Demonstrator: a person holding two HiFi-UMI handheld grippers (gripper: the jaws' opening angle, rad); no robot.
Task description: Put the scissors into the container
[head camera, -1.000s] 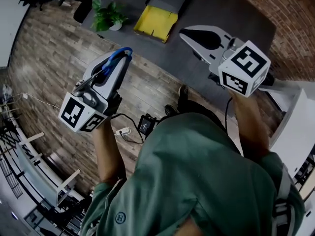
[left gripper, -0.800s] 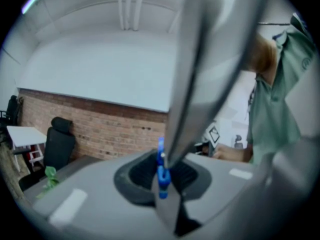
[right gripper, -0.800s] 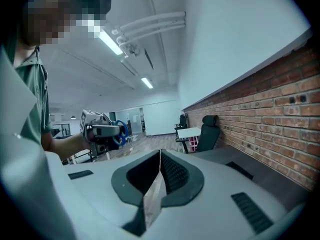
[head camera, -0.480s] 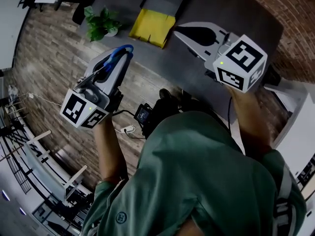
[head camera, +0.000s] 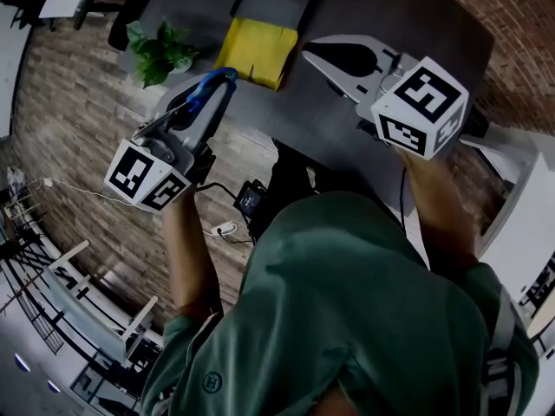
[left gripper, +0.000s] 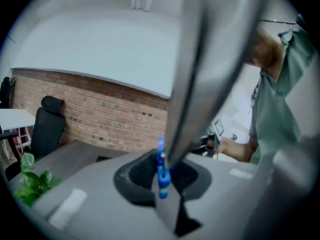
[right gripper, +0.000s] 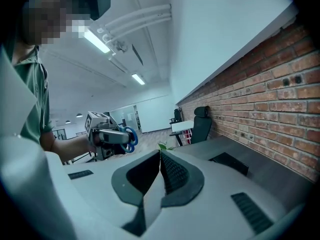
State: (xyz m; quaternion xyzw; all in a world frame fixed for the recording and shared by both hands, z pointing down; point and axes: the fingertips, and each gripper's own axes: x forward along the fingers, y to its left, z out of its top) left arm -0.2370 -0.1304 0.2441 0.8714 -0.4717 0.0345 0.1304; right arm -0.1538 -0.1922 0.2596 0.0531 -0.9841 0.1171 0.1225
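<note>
My left gripper (head camera: pixel 224 81) had drawn nearer than a second before to the yellow container (head camera: pixel 256 52) on the tabletop (head camera: pixel 390 7). It was still clamped narrowly on the scissors (left gripper: pixel 161 176), their blue handles at its tip. My right gripper (right gripper: pixel 160 156), jaws together and empty, hung over the tabletop to its right.

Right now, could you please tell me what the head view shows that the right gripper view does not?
Only the head view shows the yellow container and the cube on the right gripper. Only the right gripper view looks along that gripper's jaws, shut with nothing between them, and shows the ceiling lights. Both show the left gripper shut on the scissors, the plant and the grey table.
</note>
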